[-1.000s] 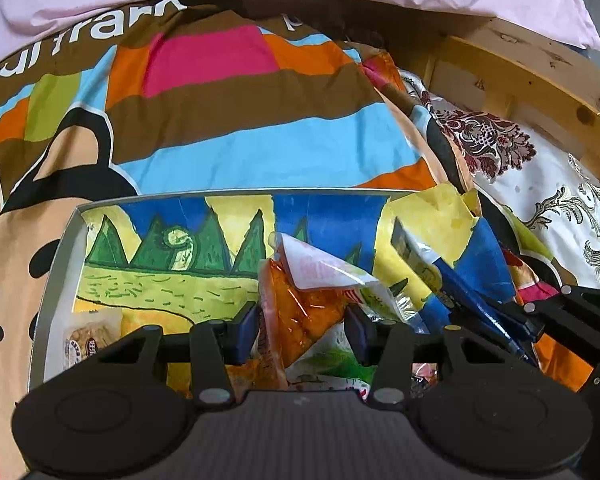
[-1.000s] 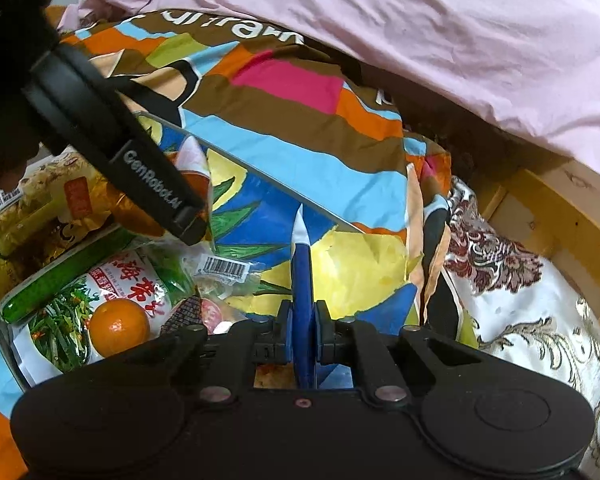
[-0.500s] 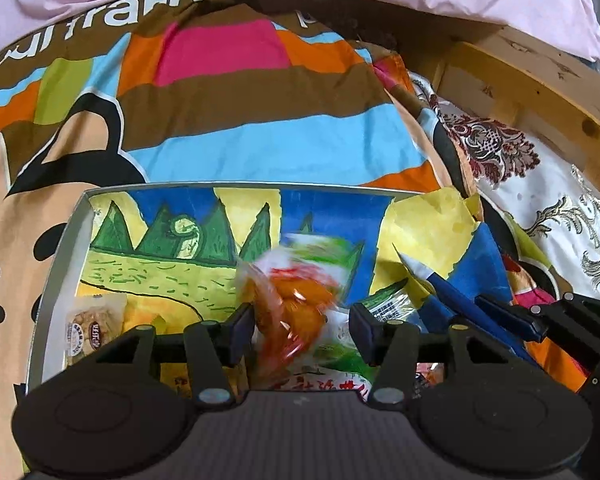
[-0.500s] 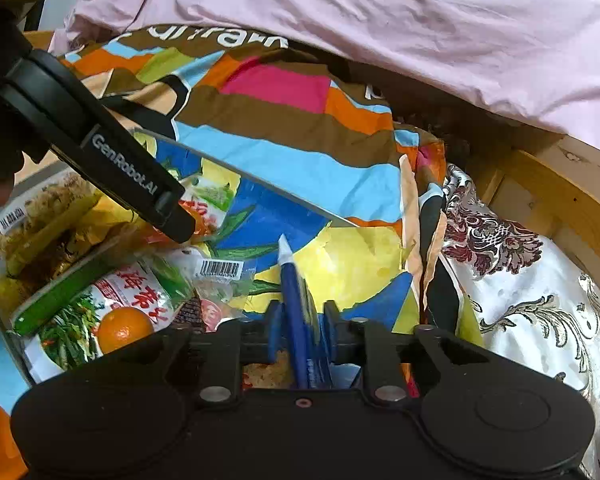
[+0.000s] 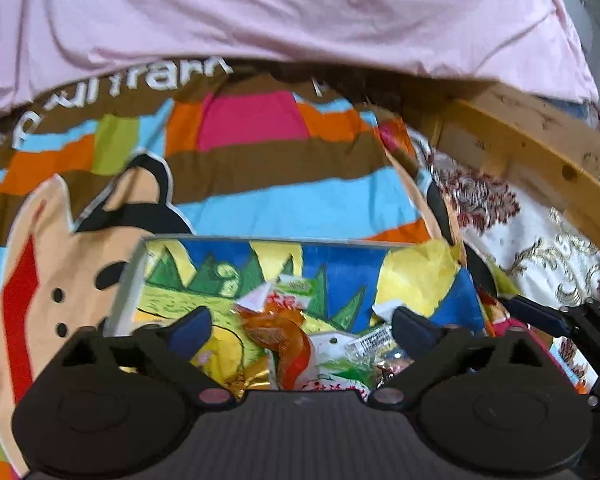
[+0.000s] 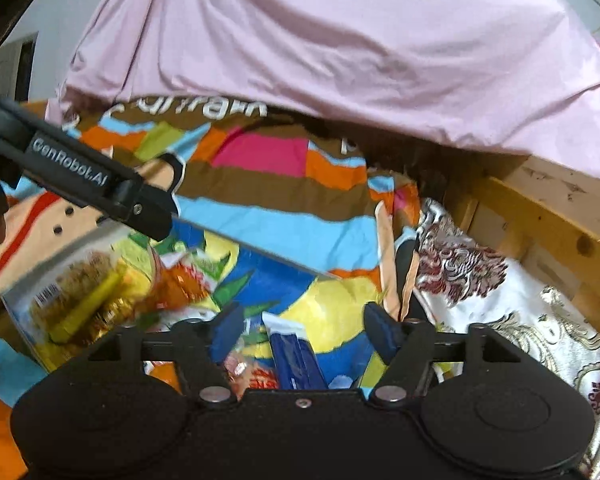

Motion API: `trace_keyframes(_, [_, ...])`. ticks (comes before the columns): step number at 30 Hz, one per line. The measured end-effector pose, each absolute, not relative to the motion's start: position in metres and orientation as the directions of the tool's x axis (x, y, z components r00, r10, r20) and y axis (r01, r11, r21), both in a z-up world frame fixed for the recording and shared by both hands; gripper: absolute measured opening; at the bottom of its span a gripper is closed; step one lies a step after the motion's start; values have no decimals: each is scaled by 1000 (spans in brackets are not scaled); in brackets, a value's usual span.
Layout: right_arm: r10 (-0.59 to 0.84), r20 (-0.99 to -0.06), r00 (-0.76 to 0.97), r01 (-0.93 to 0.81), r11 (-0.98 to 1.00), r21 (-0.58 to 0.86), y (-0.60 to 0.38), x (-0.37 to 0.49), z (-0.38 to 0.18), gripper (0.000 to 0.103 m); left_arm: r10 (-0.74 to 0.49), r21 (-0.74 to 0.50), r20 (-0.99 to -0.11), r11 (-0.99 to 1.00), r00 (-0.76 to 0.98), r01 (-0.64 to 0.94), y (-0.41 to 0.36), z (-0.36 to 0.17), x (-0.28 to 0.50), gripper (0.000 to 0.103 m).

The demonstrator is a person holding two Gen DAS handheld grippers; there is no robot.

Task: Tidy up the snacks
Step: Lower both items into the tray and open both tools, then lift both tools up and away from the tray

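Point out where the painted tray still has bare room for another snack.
Free: the far strip of the tray, over the painted green hills between its grey left rim and the orange snack packet. Crowded: the near middle, where that packet, a barcoded packet and the blue packet pile up.

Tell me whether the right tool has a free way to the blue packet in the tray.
Probably yes. The blue packet lies loose between the right tool's opening jaws, with nothing on top of it; the left tool is off to the side.
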State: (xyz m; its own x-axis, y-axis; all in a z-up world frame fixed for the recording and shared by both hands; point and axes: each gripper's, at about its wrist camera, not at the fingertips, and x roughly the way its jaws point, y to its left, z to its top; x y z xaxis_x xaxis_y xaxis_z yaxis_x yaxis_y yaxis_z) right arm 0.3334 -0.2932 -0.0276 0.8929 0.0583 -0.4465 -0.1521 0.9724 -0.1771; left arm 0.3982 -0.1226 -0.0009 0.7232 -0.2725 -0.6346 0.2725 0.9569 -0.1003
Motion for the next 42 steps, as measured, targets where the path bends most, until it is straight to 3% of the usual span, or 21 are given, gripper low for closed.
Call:
trace_keyframes(11, [108, -340, 934, -152, 982, -107, -292, 294, 9, 100, -239, -88, -551, 970, 800, 228, -97, 29, 356, 102])
trace_keyframes(25, [150, -244, 958, -161, 987, -26, -285, 236, 38, 102, -193, -108, -418, 981, 887, 163, -65, 50, 279, 103])
trace_keyframes(42, [174, -170, 970, -170, 985, 38, -285, 155, 57, 102, -166, -122, -340, 984, 926, 131, -45, 63, 194, 103])
